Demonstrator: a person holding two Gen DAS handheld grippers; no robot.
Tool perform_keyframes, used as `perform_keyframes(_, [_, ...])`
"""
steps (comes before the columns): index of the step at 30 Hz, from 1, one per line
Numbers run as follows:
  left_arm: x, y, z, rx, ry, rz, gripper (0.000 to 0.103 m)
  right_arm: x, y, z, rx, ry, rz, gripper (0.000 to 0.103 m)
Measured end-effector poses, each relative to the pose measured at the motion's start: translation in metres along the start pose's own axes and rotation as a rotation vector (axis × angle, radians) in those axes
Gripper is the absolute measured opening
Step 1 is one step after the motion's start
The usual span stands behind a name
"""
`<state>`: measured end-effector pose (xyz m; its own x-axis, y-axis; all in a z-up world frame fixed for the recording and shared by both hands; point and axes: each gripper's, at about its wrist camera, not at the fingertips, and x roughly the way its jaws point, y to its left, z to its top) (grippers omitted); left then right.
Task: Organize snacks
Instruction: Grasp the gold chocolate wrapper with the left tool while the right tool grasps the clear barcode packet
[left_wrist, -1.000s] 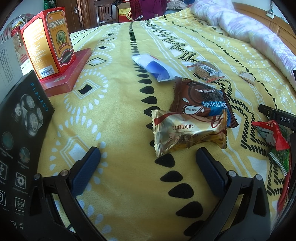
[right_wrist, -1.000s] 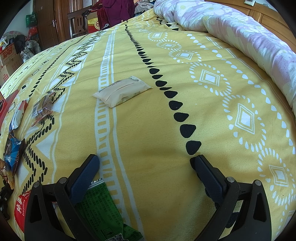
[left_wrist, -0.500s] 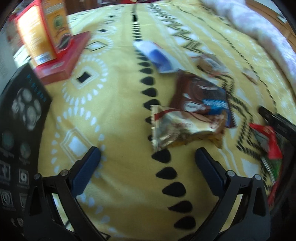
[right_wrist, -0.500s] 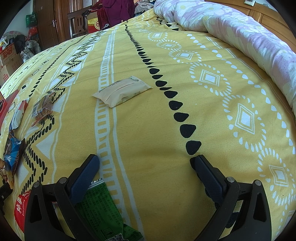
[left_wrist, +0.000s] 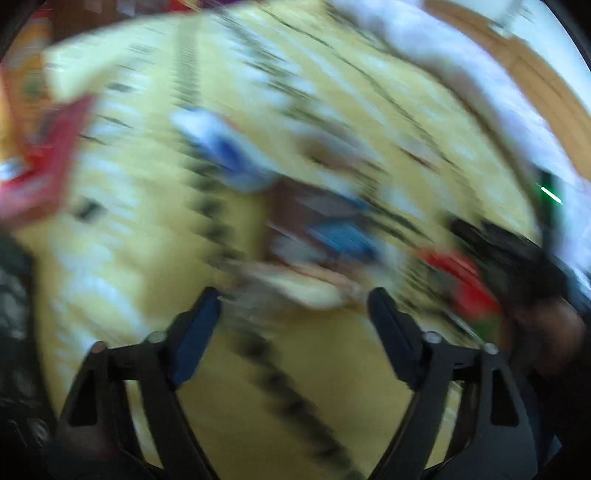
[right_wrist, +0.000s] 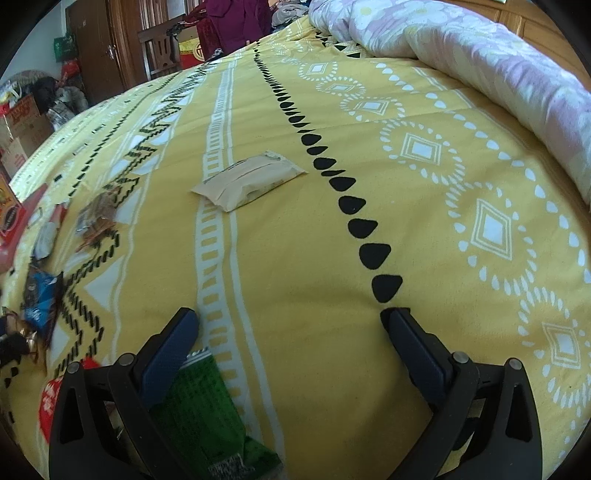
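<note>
the left claw (left_wrist: 293, 301) tilts steeply down over the yellow bed (left_wrist: 129, 229), its view badly smeared. its jaws are closing, with the near edge of a pale gold snack (left_wrist: 295, 286) lying just between the tips at frame centre; whether the pads press it i cannot tell. beyond it lies a brown and blue packet (left_wrist: 332, 229), further up a white and blue packet (left_wrist: 221, 147), and a red wrapper (left_wrist: 458, 269) at the right. a red box (left_wrist: 40, 162) sits at the left edge.

the right claw (right_wrist: 290, 317) also points steeply down at the bed (right_wrist: 424, 229), jaws wide apart with only bare sheet between the tips. a green packet (right_wrist: 199, 406) lies under its left finger at the lower left of the frame. a beige pouch (right_wrist: 249, 181) rests alone in the upper middle, well apart from the snacks at the left edge. a folded quilt (right_wrist: 480, 55) fills the upper right.
</note>
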<state>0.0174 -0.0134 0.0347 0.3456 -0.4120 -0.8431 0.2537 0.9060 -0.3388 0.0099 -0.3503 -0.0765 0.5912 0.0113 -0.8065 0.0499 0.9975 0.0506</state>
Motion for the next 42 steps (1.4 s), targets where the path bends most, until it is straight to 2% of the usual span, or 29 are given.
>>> perform_keyframes(2, [-0.007, -0.016, -0.012, 0.062, 0.058, -0.094, 0.074, -0.002, -0.002, -0.001, -0.002, -0.011, 0.013, 0.103])
perform_keyframes(3, [-0.014, -0.026, -0.022, 0.095, 0.084, -0.119, 0.07, -0.001, -0.002, 0.0, -0.008, -0.006, 0.012, 0.103])
perform_keyframes(5, [-0.025, -0.03, -0.029, 0.1, 0.074, -0.127, 0.068, 0.0, 0.001, 0.002, -0.014, 0.024, 0.032, 0.103])
perform_keyframes(7, [-0.042, -0.028, -0.029, 0.087, 0.004, -0.092, 0.068, 0.002, 0.002, 0.003, -0.041, 0.102, 0.014, 0.103])
perform_keyframes(8, [-0.051, -0.029, -0.025, 0.108, -0.062, -0.037, 0.068, 0.001, 0.001, 0.004, -0.035, 0.125, 0.017, 0.103])
perform_keyframes(10, [-0.05, -0.029, -0.012, 0.148, -0.117, 0.02, 0.07, -0.003, 0.001, 0.006, -0.025, 0.138, 0.024, 0.103])
perform_keyframes(13, [-0.025, -0.028, 0.008, 0.176, -0.079, 0.015, 0.07, -0.021, 0.001, 0.011, 0.03, 0.124, 0.092, 0.103])
perform_keyframes(14, [-0.02, -0.028, 0.007, 0.185, -0.065, 0.012, 0.07, -0.034, 0.003, 0.013, 0.039, 0.082, 0.118, 0.103])
perform_keyframes(18, [0.021, -0.03, 0.006, 0.168, 0.011, 0.059, 0.068, -0.079, 0.006, 0.019, 0.038, 0.036, 0.173, 0.103])
perform_keyframes(20, [0.025, -0.028, 0.001, 0.152, 0.013, 0.076, 0.053, -0.097, 0.011, 0.011, 0.017, 0.031, 0.233, 0.103])
perform_keyframes(21, [0.023, -0.027, -0.003, 0.148, -0.001, 0.1, 0.037, -0.103, 0.014, 0.008, -0.007, 0.036, 0.26, 0.103])
perform_keyframes(22, [0.019, -0.027, -0.006, 0.141, -0.011, 0.099, 0.032, -0.107, 0.018, 0.003, -0.028, 0.039, 0.286, 0.103])
perform_keyframes(24, [0.008, -0.021, -0.011, 0.094, -0.03, 0.07, 0.028, -0.11, 0.03, -0.005, -0.089, 0.052, 0.335, 0.088])
perform_keyframes(25, [0.005, -0.018, -0.012, 0.075, -0.039, 0.064, 0.028, -0.111, 0.036, -0.007, -0.113, 0.046, 0.368, 0.084])
perform_keyframes(26, [-0.001, -0.015, -0.014, 0.056, -0.054, 0.061, 0.027, -0.109, 0.043, -0.005, -0.137, 0.049, 0.39, 0.072])
perform_keyframes(27, [-0.009, -0.011, -0.016, 0.035, -0.072, 0.059, 0.027, -0.105, 0.053, 0.0, -0.164, 0.049, 0.423, 0.069])
perform_keyframes(31, [-0.031, -0.001, -0.017, -0.02, -0.128, 0.099, 0.027, -0.075, 0.085, 0.028, -0.253, 0.05, 0.474, 0.069])
perform_keyframes(34, [-0.044, 0.012, -0.017, -0.071, -0.159, 0.13, 0.027, -0.027, 0.113, 0.054, -0.326, 0.098, 0.454, 0.069])
perform_keyframes(38, [-0.052, 0.024, -0.013, -0.112, -0.18, 0.154, 0.027, 0.016, 0.143, 0.078, -0.391, 0.129, 0.422, 0.069])
perform_keyframes(40, [-0.052, 0.024, -0.01, -0.109, -0.184, 0.159, 0.027, 0.03, 0.153, 0.081, -0.414, 0.151, 0.408, 0.07])
perform_keyframes(42, [-0.051, 0.023, -0.008, -0.103, -0.186, 0.166, 0.027, 0.048, 0.163, 0.08, -0.439, 0.194, 0.358, 0.07])
